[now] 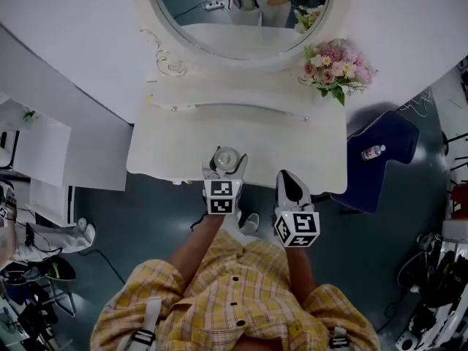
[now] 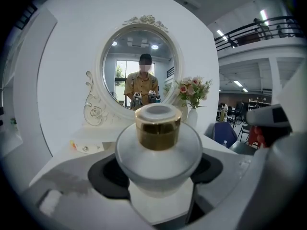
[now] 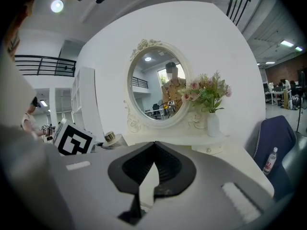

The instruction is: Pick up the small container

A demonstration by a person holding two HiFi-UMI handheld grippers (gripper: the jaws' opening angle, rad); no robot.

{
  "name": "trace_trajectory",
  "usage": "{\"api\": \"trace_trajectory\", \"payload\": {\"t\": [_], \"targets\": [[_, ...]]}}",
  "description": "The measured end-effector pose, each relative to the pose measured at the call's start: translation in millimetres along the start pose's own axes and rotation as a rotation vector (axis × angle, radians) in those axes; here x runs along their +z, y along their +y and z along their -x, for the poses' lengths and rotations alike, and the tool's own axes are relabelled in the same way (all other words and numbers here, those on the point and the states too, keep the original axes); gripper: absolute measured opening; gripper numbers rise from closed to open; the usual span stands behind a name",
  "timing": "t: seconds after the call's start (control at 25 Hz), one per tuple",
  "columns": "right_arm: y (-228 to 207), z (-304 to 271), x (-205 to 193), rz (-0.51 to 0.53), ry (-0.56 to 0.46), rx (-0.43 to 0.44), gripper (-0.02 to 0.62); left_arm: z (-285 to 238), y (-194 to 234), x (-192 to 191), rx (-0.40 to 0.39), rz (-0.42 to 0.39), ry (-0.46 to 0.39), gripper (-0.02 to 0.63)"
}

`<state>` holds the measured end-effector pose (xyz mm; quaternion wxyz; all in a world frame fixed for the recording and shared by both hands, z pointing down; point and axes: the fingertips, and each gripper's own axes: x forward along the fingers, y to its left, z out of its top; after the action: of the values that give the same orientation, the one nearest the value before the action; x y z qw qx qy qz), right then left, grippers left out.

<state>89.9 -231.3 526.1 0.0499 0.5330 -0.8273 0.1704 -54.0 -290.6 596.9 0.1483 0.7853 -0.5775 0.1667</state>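
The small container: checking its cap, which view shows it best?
The left gripper view: the small container fills the centre between the jaws, its gold collar and white cap clear. The head view shows only its top from above. The right gripper view shows it tiny at the left.

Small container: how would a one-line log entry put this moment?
left tongs: shut on small container | right tongs: shut, empty | position: upright, at dressing table front edge
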Motion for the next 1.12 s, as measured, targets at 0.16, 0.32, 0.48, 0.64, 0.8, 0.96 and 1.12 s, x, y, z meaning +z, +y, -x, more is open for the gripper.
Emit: {"api": "trace_trajectory", "payload": {"t": [0.16, 0.32, 0.48, 0.64, 0.8, 0.96, 1.12], "targets": [[3.5, 7.7, 4.2, 0.005, -0.009, -0.003, -0.003, 13.4, 0.0, 6.7, 0.003, -0.003, -0.016, 0.347], [5.9, 13.8, 9.2, 0.009, -0.018, 0.001, -0.003, 24.5, -1.9, 17.0, 0.003, 0.01, -0.039, 0.347], [7.9, 20.2, 13.8, 0.016, -0.03, 0.006, -0.002, 35.5, -8.0, 29.8, -0.005, 0.013, -0.072, 0.347], [8.2, 26.1, 16.4, 0.02, -0.038, 0.005, -0.003, 46.4, -12.5, 39.6, -0.011, 0.006, -0.1, 0.347], [4.3, 30.5, 19.5, 0.017, -0.048, 0.002, -0.003, 53.4, -17.2, 49.1, -0.013, 0.002, -0.122, 0.347], [3.2, 36.4, 23.9, 0.014, -0.059, -0.001, -0.003, 58.7, -22.2, 55.3, -0.014, -0.001, -0.136, 0.347], [6.1, 39.9, 30.1, 0.027, -0.073, 0.005, -0.003, 65.7, -25.8, 59.7, -0.012, -0.002, -0.151, 0.347]]}}
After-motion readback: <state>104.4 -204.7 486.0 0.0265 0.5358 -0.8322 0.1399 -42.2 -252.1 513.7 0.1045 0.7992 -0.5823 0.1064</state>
